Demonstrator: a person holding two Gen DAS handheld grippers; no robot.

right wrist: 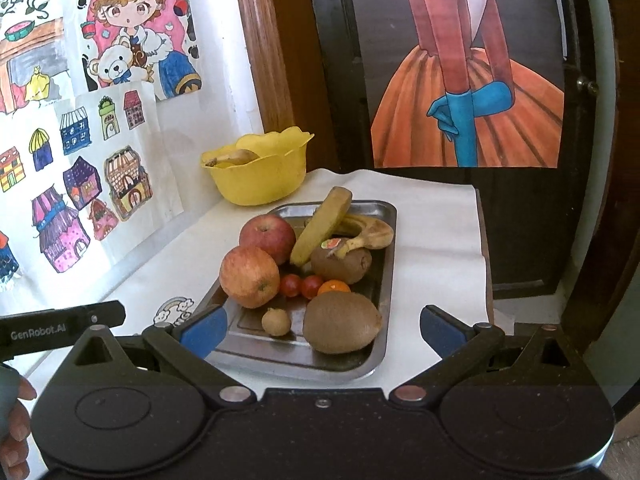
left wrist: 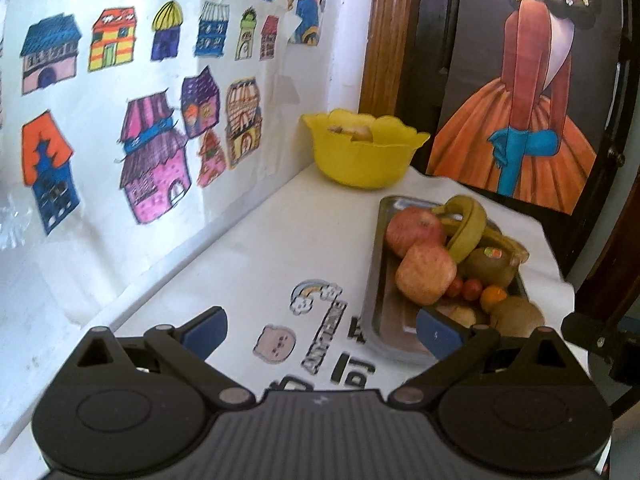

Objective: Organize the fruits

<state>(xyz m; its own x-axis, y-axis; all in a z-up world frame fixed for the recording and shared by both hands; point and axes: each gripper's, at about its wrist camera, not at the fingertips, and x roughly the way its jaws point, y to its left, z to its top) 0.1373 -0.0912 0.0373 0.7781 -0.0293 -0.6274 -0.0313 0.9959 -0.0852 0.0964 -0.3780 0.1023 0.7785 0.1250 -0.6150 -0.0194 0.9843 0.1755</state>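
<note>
Both hand-held grippers hang spread wide with nothing between their blue pads: the left hand-held gripper [left wrist: 322,334] sits low in its frame over the white-covered bench [left wrist: 280,248], and the right hand-held gripper [right wrist: 323,330] sits at the bottom centre of its own view, right in front of the metal tray [right wrist: 372,216].

The tray lies mid-frame in the right wrist view and carries two red apples [right wrist: 250,276], a green-yellow banana [right wrist: 320,226] leaning over a browner banana [right wrist: 370,234], a stickered kiwi [right wrist: 344,264], a larger kiwi [right wrist: 340,328] at the near edge, two cherry tomatoes [right wrist: 301,285], a small orange fruit [right wrist: 334,287] and a small tan fruit [right wrist: 276,321].

Beyond the tray, towards the upper left, a yellow bowl [right wrist: 260,184] stands by the wall and holds another banana [right wrist: 236,157].
</note>
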